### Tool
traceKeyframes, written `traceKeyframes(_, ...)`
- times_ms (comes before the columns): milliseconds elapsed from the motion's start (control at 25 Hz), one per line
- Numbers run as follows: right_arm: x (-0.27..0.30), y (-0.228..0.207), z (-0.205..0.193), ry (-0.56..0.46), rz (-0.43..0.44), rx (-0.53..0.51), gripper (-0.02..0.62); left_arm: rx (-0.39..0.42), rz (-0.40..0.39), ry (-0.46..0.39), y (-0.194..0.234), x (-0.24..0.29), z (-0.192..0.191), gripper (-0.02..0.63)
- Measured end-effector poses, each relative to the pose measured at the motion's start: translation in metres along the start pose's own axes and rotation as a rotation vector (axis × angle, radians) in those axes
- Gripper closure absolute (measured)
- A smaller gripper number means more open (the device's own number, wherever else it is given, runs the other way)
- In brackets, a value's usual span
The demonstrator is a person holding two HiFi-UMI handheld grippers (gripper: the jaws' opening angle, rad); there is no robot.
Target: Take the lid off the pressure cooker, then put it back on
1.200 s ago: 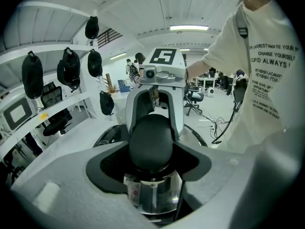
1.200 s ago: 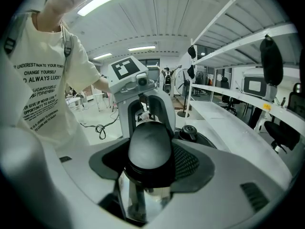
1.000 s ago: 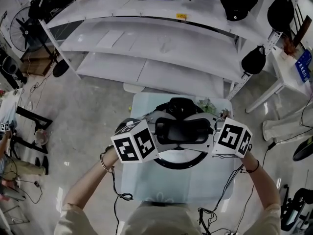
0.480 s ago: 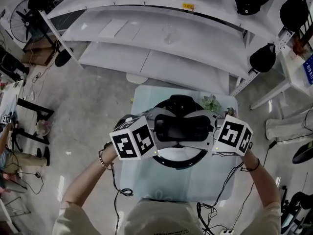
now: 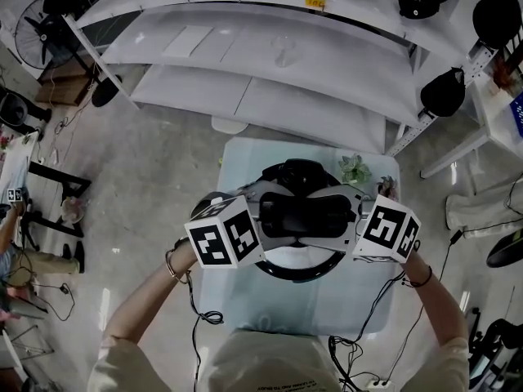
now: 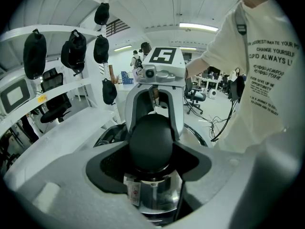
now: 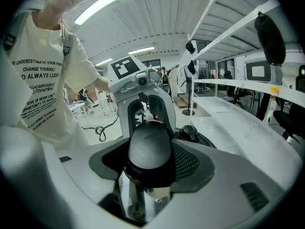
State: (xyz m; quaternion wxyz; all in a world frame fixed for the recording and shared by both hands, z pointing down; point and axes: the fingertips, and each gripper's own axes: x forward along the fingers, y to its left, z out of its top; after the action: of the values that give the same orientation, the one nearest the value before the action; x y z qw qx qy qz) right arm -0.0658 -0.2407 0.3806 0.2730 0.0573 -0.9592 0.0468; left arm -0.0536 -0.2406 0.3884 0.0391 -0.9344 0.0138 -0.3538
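Head view: pressure cooker [image 5: 299, 273] stands on a pale surface [image 5: 245, 305] below white shelves [image 5: 270, 64]. The left gripper [image 5: 260, 219] and right gripper [image 5: 353, 219] meet it from opposite sides, marker cubes uppermost. A small plant [image 5: 354, 170] sits near the surface's far right corner. The side handles are covered in this view.
Lid [image 5: 301, 258]: over the pot, between the two grippers; cannot tell whether it is seated.
Left gripper view: shows what the head view hides, the left handle [image 6: 151, 144], black and rounded, above a shiny steel wall.
Right gripper view: right handle [image 7: 150, 149], same shape, with a black valve knob [image 7: 189, 131] beyond it.
Left fingers: spread wide but closed onto the left handle, dark pads against both its flanks.
Right fingers: likewise wide, clamped on the right handle.
Handle ownership: lid or pot, cannot tell.
Writing: the person's T-shirt [image 6: 267, 70] reads "CHANGE YOURSELF" and "ALWAYS LUCKY" among other lines. A sticker [image 6: 135, 193] on the steel wall and a yellow tag [image 5: 315, 3] on a shelf edge are too small to read.
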Motion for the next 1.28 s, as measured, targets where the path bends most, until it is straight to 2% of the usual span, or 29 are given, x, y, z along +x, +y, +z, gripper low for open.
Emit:
traceKeyframes(400, -0.0012, -0.0015, -0.0065, -0.033, 0.006, 0.006, 0.321, 0.007, -0.003, -0.002, 0.0004, 0.0060, -0.0001, 0.318)
traceKeyframes(760, -0.0009, -0.0009, -0.0054, -0.048, 0.002, -0.002, 0.319, 0.015, 0.003, -0.046, -0.0002, 0.0040, 0.0004, 0.316)
traceKeyframes(920, -0.0016, -0.0005, -0.0048, -0.067, -0.018, -0.007, 0.319, 0.014, 0.041, -0.073, -0.0003, 0.0025, 0.0000, 0.316)
traceKeyframes(1120, -0.0022, -0.0028, -0.0033, -0.095, -0.064, -0.005, 0.309, -0.049, 0.091, -0.135, 0.0025, -0.0012, -0.0034, 0.314)
traceKeyframes(1280, -0.0021, -0.0037, -0.0033, -0.104, -0.082, 0.000, 0.305, -0.067, 0.133, -0.161, 0.0042, -0.0030, -0.0049, 0.310)
